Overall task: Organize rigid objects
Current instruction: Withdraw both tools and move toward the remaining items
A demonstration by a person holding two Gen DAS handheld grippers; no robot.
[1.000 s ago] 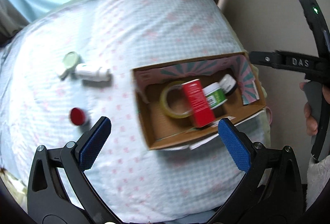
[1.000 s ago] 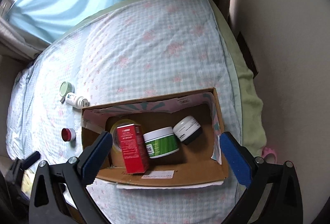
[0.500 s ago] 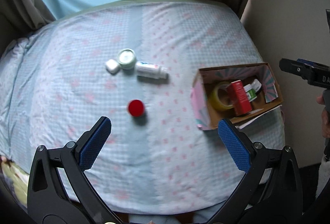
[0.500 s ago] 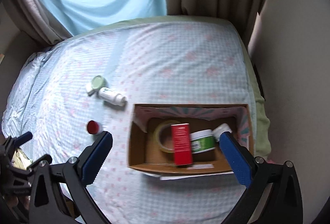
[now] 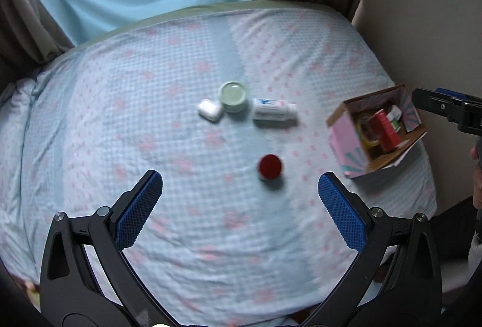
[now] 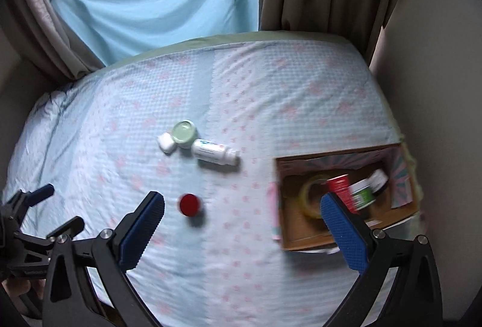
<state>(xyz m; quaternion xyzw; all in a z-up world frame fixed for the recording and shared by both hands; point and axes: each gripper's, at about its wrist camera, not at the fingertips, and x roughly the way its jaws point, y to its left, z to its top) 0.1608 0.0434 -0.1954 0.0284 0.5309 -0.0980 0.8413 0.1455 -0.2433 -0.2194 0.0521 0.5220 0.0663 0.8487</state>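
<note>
Both grippers pulled back & swung left: cardboard box [image 5: 346, 134] now at right, red cap [image 5: 270, 166] centred.

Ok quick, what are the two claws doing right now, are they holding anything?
Left claw: open, holding nothing, above the bed.
Right claw: open, holding nothing.

box [image 6: 346, 158] contents blurred, bottle [image 5: 272, 113] label unreadable

Red-capped jar [image 5: 270, 166] upright, outside open box [image 5: 346, 140]
</note>
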